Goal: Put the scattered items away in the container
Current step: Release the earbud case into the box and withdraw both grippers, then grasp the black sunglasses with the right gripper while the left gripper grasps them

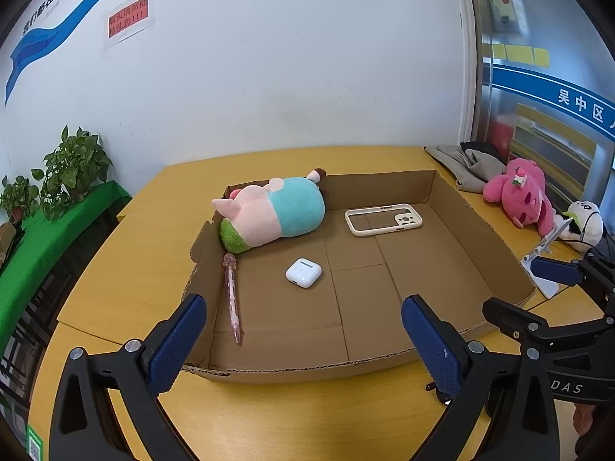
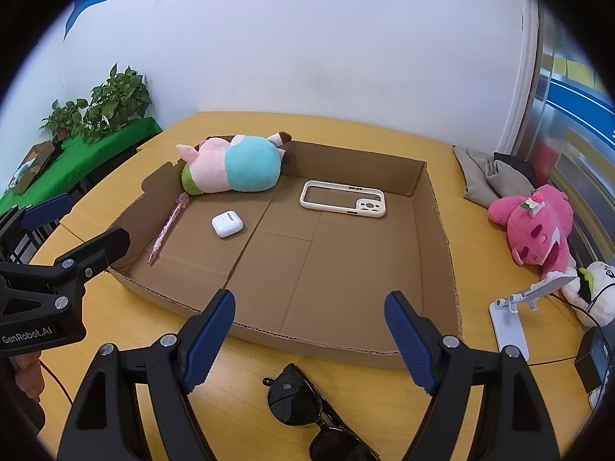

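A shallow cardboard tray (image 1: 453, 207) (image 2: 434, 207) lies on the yellow table. In it lie a pink-and-teal plush pig (image 1: 276, 209) (image 2: 238, 165), a cream phone case (image 1: 382, 219) (image 2: 342, 199), a white earbud case (image 1: 303, 272) (image 2: 226, 223) and a pink pen (image 1: 231, 299) (image 2: 167, 228). Black sunglasses (image 2: 307, 407) lie on the table in front of the tray, just below my right gripper (image 2: 309, 340), which is open and empty. My left gripper (image 1: 303, 342) is open and empty above the tray's near edge.
To the right of the tray lie a pink plush toy (image 1: 522, 196) (image 2: 538, 226), a white plush (image 1: 584, 224), a white phone stand (image 2: 515, 307) and folded grey cloth (image 2: 488, 176). A black adapter (image 2: 595, 357) sits at the right edge. Potted plants (image 1: 69, 173) stand on a green ledge at left.
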Demonstrator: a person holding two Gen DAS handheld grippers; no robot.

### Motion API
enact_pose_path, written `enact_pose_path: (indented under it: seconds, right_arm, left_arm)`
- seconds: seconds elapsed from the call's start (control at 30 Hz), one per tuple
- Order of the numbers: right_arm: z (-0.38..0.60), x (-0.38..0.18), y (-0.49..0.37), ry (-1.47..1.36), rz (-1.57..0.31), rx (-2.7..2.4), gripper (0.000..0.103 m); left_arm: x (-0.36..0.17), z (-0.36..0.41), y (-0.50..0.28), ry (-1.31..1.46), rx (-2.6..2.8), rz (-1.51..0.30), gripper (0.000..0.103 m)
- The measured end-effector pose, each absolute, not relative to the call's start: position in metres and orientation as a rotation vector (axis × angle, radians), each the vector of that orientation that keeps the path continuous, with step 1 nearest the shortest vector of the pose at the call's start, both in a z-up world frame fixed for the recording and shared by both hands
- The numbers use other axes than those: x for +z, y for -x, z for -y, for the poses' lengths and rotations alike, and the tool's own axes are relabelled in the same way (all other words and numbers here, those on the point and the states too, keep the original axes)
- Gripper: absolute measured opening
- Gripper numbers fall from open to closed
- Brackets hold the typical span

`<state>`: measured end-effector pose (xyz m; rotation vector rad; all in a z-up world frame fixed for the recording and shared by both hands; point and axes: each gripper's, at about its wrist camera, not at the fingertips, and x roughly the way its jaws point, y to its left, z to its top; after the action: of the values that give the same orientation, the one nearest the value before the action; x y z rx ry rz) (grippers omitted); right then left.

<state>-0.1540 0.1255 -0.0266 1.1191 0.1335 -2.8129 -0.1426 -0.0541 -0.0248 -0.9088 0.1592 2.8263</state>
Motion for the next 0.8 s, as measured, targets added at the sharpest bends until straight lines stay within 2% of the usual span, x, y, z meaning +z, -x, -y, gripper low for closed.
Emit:
enact_pose_path:
  seconds: [0.5, 0.63, 0.8]
  right_arm:
    - [-0.169, -0.049, 0.132, -1.143, -0.079, -2.727, 0.080]
    - [-0.188, -0.073, 0.115, -1.184, -0.151, -2.646, 0.080]
    - [-0.210, -0.112, 0.105, -1.300, -0.087, -2.544, 0.080]
  left_arm:
    - [-0.060, 0.031, 0.144, 1.077, 2.601, -0.073, 0.103]
    - [-0.078, 0.022, 0.148, 1.143, 2.503, -0.043, 0.103]
    - [-0.102, 0.011, 0.157, 1.230, 2.412, 0.012, 0.103]
